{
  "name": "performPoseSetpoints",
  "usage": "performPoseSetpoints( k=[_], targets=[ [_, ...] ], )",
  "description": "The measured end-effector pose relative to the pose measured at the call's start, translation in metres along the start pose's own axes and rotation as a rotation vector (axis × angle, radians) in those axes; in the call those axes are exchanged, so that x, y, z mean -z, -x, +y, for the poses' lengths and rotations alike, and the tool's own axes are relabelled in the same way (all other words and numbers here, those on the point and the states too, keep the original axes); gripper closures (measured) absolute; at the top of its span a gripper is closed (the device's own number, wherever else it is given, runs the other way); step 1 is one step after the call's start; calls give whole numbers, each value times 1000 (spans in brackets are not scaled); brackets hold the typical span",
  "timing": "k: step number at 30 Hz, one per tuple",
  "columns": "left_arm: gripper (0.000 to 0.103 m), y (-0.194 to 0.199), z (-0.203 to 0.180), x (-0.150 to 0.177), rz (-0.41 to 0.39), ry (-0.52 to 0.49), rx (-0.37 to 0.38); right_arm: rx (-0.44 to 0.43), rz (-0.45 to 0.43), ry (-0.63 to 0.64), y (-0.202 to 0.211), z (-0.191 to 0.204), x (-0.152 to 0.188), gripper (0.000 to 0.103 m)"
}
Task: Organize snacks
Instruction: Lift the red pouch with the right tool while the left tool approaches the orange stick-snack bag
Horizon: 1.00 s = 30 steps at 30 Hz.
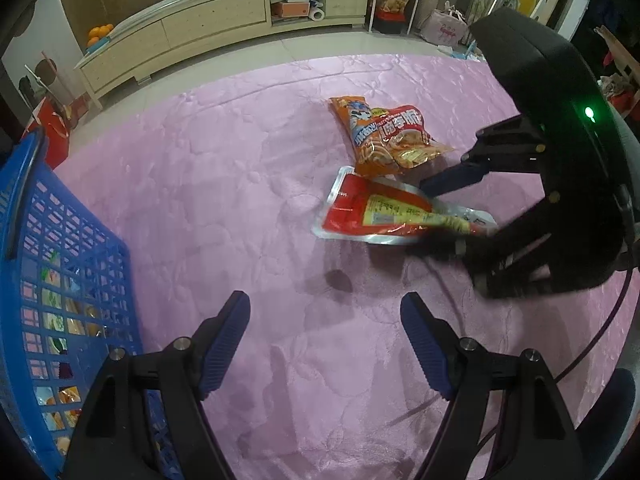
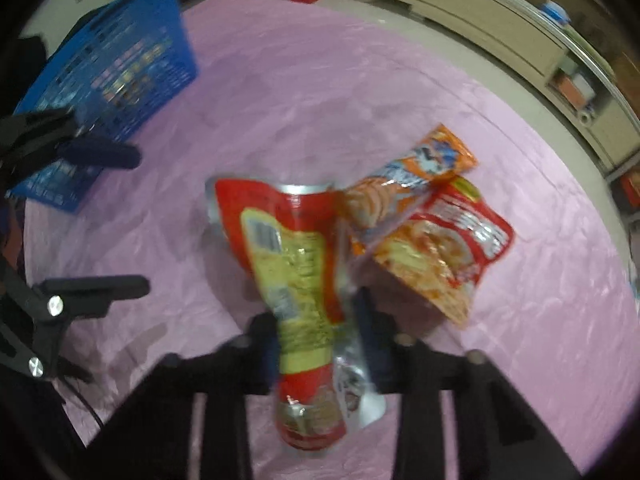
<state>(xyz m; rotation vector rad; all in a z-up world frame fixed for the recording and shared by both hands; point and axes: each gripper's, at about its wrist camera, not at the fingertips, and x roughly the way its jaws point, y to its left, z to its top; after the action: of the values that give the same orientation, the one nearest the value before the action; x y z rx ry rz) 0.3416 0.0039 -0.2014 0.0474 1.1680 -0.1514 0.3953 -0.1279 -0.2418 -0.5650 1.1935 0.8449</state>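
Your right gripper (image 2: 316,320) is pinching the red snack pouch (image 2: 296,256) by one end above the pink cloth (image 2: 280,80); your left gripper (image 1: 324,320) hangs spread beside the blue basket (image 1: 60,240). Carry the pouch level over the rim, keeping clear of the orange packets (image 1: 384,136).

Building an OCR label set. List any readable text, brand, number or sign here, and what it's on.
Nothing reads cleanly.
Orange snack bag: large white Chinese characters on a red panel and a line of Latin letters, upside down and distorted; not legible.
Red pouch held in the right gripper: fine print and a barcode on its yellow label, too small and blurred.
Blue basket: no text visible.
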Motion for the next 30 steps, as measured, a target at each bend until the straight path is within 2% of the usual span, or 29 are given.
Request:
performPoseSetpoints(
  k=[4,8,18,24,30],
  targets=[
    [27,1,0,0,1,4,-2,2,11,-10,1,6,3,76],
    [27,3,-1,-1,-1,-5,1,-1,10,-41,10,20,20,78],
    [27,14,-19,-19,-29,-34,-4,-25,-109,-304,77,-23,76,78],
    [27,8,-34,-50,-36,-77,-21,38,-147,-360,90,-47,76,78],
    [27,-11,-36,-83,-33,-59,-32,131,-154,-402,78,-59,50,78]
  ],
)
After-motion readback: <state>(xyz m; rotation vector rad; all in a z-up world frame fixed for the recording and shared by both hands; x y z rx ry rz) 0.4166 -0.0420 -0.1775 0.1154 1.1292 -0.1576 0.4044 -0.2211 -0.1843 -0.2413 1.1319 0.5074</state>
